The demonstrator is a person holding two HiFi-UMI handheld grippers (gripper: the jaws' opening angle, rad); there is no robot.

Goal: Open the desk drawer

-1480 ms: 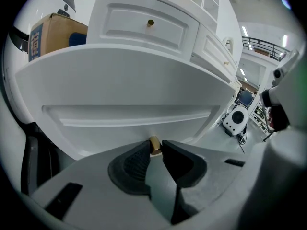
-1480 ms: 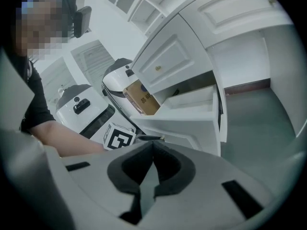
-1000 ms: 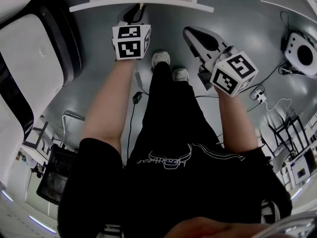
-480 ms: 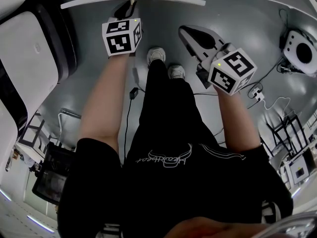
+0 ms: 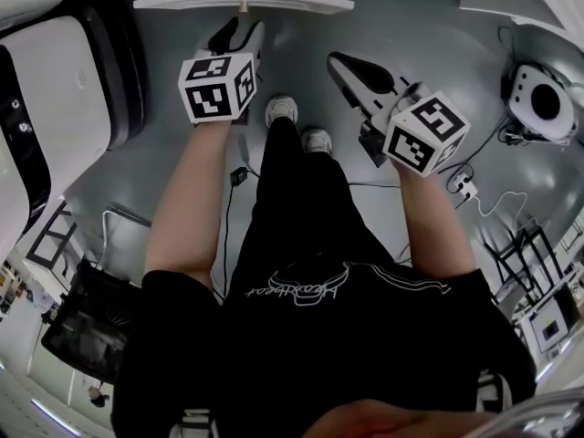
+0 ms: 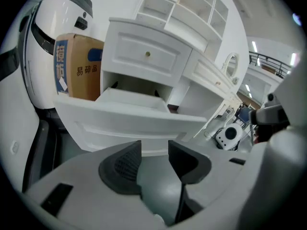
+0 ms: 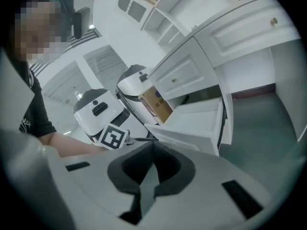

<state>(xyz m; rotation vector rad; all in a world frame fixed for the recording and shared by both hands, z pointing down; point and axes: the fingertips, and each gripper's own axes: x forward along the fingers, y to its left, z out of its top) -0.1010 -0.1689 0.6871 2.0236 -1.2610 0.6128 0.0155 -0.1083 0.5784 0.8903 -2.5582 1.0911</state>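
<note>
The desk drawer (image 6: 128,122) stands pulled out of the white desk (image 6: 144,51), below a closed upper drawer (image 6: 147,54). The left gripper (image 6: 154,150) faces the drawer's front panel, just short of it and clear of it; its jaws are opening, with nothing between them. The right gripper (image 7: 152,150) hangs off to the drawer's side, well apart, jaws closed together and empty.
</note>
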